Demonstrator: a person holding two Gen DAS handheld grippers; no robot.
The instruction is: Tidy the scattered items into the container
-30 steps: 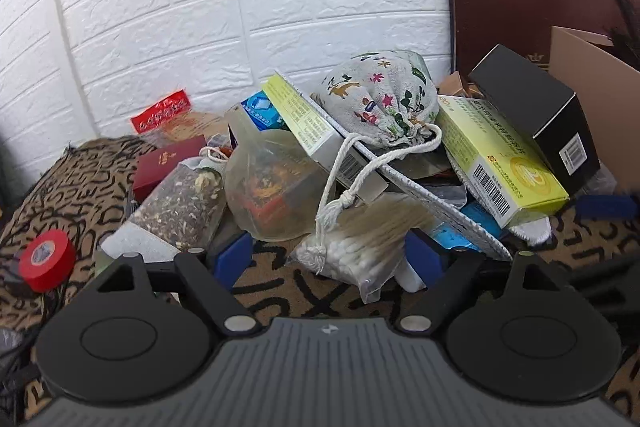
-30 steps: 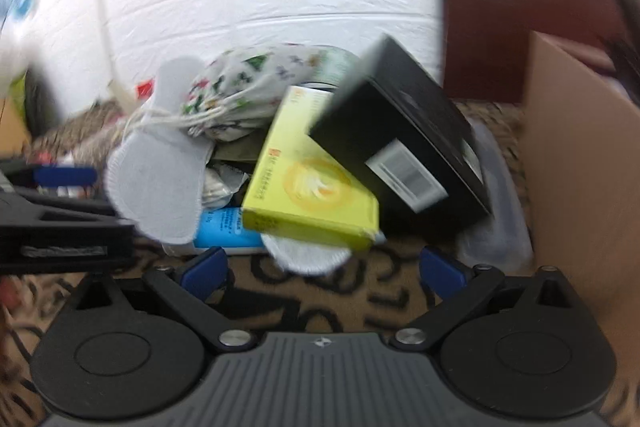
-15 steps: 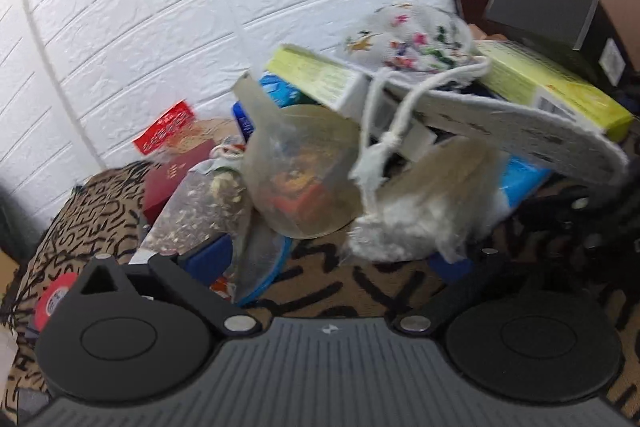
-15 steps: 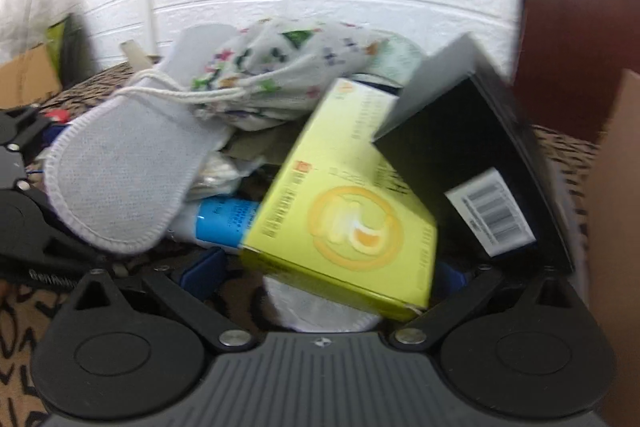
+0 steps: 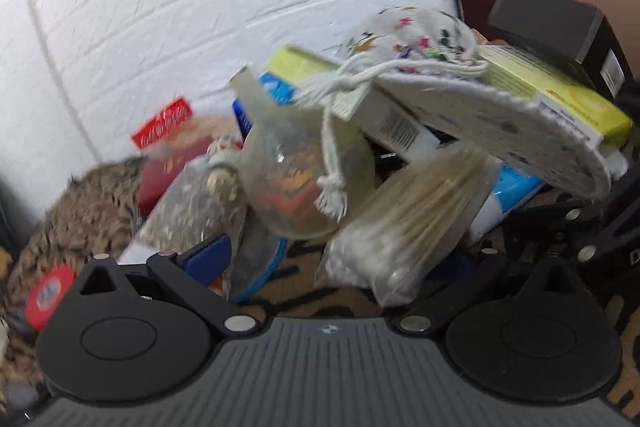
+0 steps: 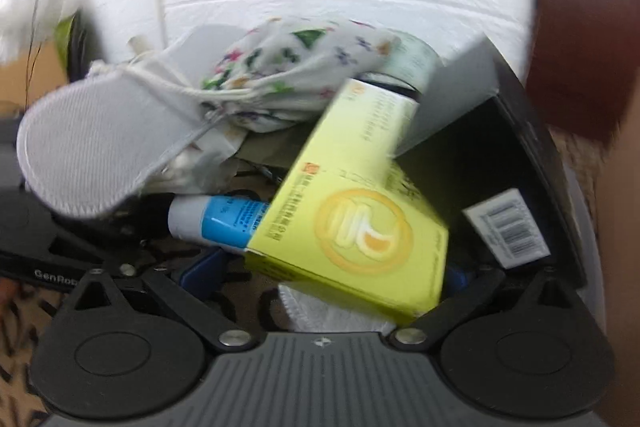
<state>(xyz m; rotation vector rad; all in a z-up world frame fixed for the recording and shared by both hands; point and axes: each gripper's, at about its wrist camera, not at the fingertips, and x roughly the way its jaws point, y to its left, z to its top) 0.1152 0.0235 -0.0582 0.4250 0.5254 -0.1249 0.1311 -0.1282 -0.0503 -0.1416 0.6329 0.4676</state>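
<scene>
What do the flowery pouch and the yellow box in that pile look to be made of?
The flowery pouch looks like soft printed cotton: it wrinkles and closes with a knotted white cord. The yellow box seems to be thin printed cardboard, smooth, with sharp folded edges.

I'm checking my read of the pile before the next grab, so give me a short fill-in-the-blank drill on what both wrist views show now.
1. The drawstring pouch has a ____ print.
2. The box lying across the right gripper is ____ in colour.
3. The roll of tape at the left edge of the left wrist view is ____.
4. The bag of cotton swabs lies in front of the ____ gripper.

Missing words: floral; yellow; red; left
</scene>
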